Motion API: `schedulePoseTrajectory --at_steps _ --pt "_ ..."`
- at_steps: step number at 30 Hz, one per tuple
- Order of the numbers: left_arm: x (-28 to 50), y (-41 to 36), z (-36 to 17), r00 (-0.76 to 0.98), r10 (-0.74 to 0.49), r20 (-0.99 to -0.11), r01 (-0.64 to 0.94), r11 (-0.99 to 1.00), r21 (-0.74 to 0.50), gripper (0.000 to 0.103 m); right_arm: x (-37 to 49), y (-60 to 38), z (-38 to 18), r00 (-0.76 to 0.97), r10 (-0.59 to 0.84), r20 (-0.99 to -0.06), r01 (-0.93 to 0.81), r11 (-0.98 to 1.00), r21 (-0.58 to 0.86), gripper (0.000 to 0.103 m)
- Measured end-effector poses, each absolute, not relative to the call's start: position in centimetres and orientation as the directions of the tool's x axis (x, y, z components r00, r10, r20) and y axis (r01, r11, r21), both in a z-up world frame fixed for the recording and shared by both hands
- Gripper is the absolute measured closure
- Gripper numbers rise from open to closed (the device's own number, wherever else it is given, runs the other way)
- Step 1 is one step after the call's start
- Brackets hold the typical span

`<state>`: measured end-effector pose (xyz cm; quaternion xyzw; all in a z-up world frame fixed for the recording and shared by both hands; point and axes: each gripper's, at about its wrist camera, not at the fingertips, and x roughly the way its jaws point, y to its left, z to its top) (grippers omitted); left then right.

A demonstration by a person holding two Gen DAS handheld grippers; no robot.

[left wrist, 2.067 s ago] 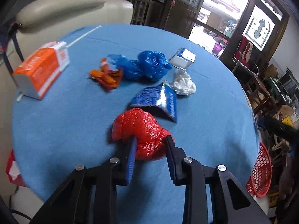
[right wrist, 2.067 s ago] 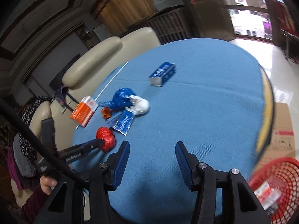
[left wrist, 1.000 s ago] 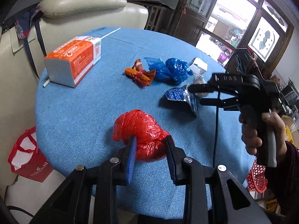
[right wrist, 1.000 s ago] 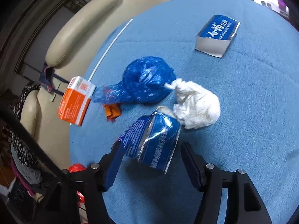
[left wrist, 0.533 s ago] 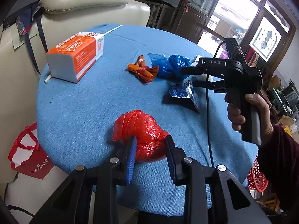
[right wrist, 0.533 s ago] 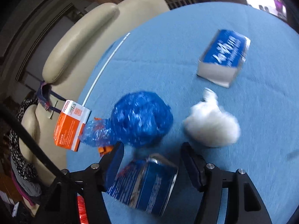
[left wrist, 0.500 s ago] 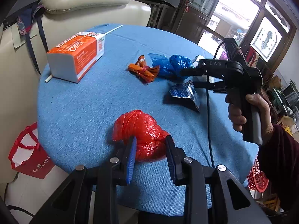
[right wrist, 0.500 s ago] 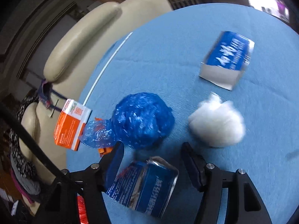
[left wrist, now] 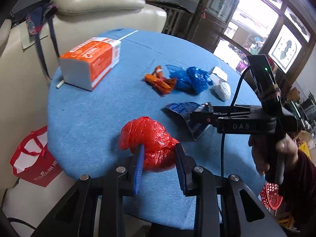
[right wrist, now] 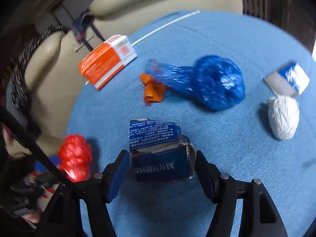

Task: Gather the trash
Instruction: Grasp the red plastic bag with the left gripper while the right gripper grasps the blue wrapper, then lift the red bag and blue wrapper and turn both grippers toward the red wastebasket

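Observation:
A crumpled red plastic bag rests on the blue round table near its front edge, and my left gripper is shut on it. In the right wrist view the right gripper straddles a torn blue foil packet that lies on the cloth. Its jaws are opening, with the fingers close beside the packet's two sides. The left wrist view shows a hand holding that gripper over the packet.
Beyond lie a blue plastic bag, an orange wrapper, a white paper wad, a small blue-white box and an orange tissue box. Cream chairs stand behind. A red basket and red shopping bag sit below.
The right gripper rolled and swung back over the blue foil packet, and its jaws widened around it. The left gripper kept still, holding the red bag.

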<state>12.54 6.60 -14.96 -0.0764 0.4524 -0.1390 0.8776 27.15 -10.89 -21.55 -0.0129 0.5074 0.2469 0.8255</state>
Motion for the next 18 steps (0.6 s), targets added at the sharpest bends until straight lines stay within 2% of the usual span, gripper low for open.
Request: schedulePoseTrajectory --at_steps 7,14,18 --pt "12.3 8.0 -14.5 0.571 -0.301 -0.764 0.154 0.953 -0.260 0.071 26.5 -8.6 -22.4 0.433 0.321 -0.842 -0.376 0.914 0.155 0.026" --pt "12.2 8.7 -14.6 0.570 -0.306 -0.763 0.146 0.951 -0.273 0.071 25.9 -8.2 -23.0 0.418 0.347 -0.840 -0.408 0.898 0.167 0.024" --pt "12.3 8.7 -14.9 0.565 -0.310 -0.765 0.145 0.950 -0.277 0.071 25.8 -8.1 -23.2 0.437 0.311 -0.844 -0.409 0.904 0.122 0.024"
